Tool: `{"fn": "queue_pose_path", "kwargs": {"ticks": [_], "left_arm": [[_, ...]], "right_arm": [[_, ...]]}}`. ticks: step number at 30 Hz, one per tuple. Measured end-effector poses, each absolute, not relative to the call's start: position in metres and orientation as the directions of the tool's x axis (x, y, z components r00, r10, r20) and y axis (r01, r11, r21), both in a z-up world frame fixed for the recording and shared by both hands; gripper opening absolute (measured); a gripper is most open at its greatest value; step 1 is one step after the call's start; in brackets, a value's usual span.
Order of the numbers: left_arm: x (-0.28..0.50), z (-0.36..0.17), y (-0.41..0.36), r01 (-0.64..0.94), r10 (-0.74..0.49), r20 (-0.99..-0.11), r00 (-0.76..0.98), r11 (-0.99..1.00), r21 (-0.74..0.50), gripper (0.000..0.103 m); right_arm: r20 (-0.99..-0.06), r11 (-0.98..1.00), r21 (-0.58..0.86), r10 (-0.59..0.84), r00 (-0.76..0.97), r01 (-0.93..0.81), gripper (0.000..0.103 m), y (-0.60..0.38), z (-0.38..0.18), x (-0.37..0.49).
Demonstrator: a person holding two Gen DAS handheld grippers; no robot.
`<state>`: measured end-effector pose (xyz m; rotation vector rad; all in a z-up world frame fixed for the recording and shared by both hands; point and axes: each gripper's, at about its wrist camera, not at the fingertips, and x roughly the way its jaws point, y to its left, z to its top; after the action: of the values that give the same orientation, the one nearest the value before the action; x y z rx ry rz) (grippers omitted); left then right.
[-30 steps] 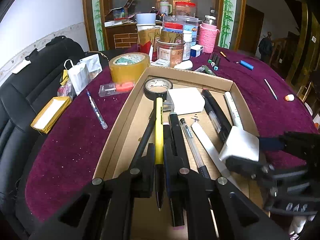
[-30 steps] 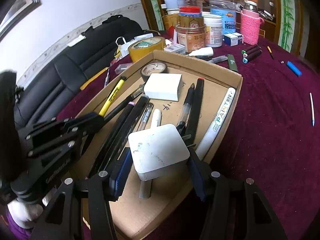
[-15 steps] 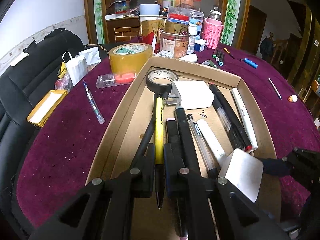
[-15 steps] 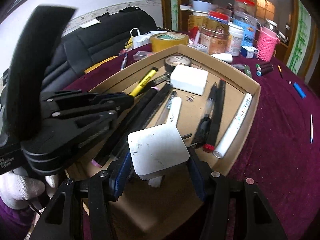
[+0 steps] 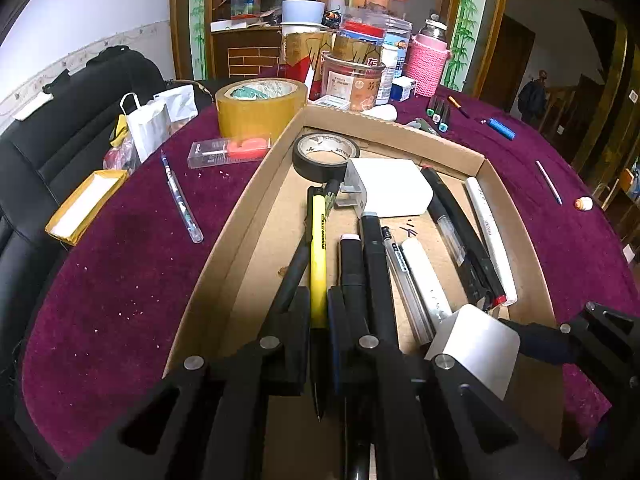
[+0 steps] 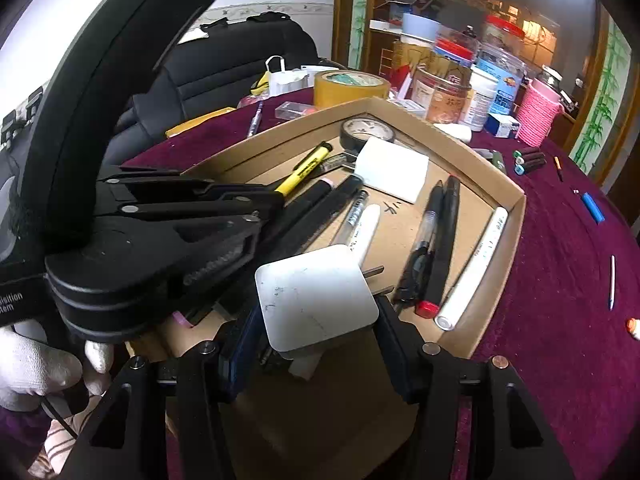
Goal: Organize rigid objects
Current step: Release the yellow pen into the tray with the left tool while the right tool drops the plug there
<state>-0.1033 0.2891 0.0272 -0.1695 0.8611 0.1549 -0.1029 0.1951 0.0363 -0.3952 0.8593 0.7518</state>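
A shallow cardboard tray [image 5: 256, 184] on the purple table holds several pens, a black tape roll [image 5: 325, 151] and a white charger block [image 5: 390, 188]. My left gripper [image 5: 319, 312] is shut on a yellow pen [image 5: 318, 248] over the tray's near end. My right gripper [image 6: 316, 328] is shut on a second white plug adapter [image 6: 316, 294], its prongs pointing into the tray; it hangs just above the tray's near right part. That adapter [image 5: 474, 344] also shows in the left wrist view, beside my left gripper.
A brown tape roll [image 5: 260, 108], a clear box [image 5: 228, 152] and a pen [image 5: 182, 200] lie left of the tray. Jars and bottles [image 5: 352, 76] stand behind it. Markers [image 5: 438, 114], a blue cell [image 5: 502, 128] and a thin stick [image 5: 548, 182] lie at the right.
My right gripper has carried the white adapter left and back, over the tray's near end and close to my left gripper. My left gripper has drawn back a little with the yellow pen.
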Motion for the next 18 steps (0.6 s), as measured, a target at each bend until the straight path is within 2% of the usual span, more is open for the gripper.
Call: {"fn": "queue_pose_path", "kwargs": {"ticks": [15, 18], "left_arm": [[-0.104, 0.027, 0.29, -0.21, 0.057, -0.773, 0.632, 0.973, -0.099, 0.01], [-0.106, 0.028, 0.291, -0.216, 0.05, -0.77, 0.636, 0.969, -0.116, 0.024]], "right_arm": [[-0.803, 0.652, -0.041, 0.429, 0.413, -0.757, 0.06, 0.196, 0.037, -0.126], [-0.804, 0.652, -0.028, 0.436, 0.405, -0.757, 0.06, 0.196, 0.038, -0.129]]}}
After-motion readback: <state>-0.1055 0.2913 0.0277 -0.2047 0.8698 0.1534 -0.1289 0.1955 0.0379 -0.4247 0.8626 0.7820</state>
